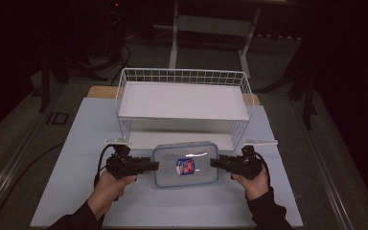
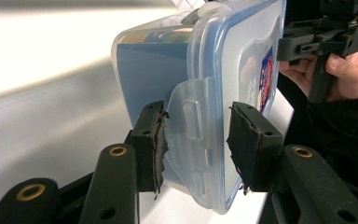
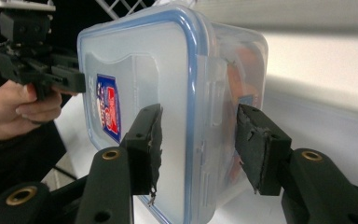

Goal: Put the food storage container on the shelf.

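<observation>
My left gripper (image 2: 196, 140) and right gripper (image 3: 198, 149) stood spread around opposite end latches of the lidded container (image 1: 186, 164), before the wire rack (image 1: 184, 103).

Left tongs (image 1: 154, 166) jaws parted, right tongs (image 1: 214, 163) likewise, seemingly level, pointing inward

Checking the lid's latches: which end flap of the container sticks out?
The left flap, at the left gripper, swung outward between its open jaws; the right flap, at the right gripper, lies flat.
</observation>
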Demonstrator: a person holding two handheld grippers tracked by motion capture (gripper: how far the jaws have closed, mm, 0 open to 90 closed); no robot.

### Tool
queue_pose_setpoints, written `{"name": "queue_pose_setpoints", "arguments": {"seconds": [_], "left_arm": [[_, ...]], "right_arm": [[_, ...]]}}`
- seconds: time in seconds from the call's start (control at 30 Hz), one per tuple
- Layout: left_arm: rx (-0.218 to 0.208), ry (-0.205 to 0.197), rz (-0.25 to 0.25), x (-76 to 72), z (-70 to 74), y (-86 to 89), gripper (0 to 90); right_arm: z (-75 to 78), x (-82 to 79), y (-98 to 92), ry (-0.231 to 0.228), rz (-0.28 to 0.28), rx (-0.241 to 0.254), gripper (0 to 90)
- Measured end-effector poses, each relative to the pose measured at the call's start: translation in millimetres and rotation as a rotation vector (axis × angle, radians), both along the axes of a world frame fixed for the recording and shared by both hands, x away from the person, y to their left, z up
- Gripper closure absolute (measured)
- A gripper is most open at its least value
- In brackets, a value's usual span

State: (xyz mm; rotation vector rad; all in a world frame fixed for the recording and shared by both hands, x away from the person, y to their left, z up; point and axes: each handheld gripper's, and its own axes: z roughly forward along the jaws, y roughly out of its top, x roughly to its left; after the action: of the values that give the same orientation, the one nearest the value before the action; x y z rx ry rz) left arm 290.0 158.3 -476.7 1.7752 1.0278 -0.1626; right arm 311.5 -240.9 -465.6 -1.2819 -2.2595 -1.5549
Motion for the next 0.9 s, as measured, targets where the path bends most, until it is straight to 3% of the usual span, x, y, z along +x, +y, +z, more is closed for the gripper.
{"name": "queue_pose_setpoints", "arguments": {"seconds": [0.2,0.5,0.77,0.9], "left_arm": [[-0.020,-0.030,0.028,18.6,-7.8,-0.5,56.8],[-0.042,-0.102,0.078,38.1,-13.9,-5.5,56.1],[-0.023,-0.140,0.107,51.2,-19.3,-12.1,55.2],[0.018,-0.188,0.124,54.9,-24.3,-17.5,53.2]], "right_arm": [[-2.7,22.1,1.3,-0.037,-0.024,0.016,51.8],[-9.8,39.4,-1.8,-0.077,-0.053,0.026,51.6],[-21.1,51.2,-5.6,-0.089,-0.076,0.044,51.3],[-25.7,54.9,-3.9,-0.115,-0.079,0.022,51.1]]}}
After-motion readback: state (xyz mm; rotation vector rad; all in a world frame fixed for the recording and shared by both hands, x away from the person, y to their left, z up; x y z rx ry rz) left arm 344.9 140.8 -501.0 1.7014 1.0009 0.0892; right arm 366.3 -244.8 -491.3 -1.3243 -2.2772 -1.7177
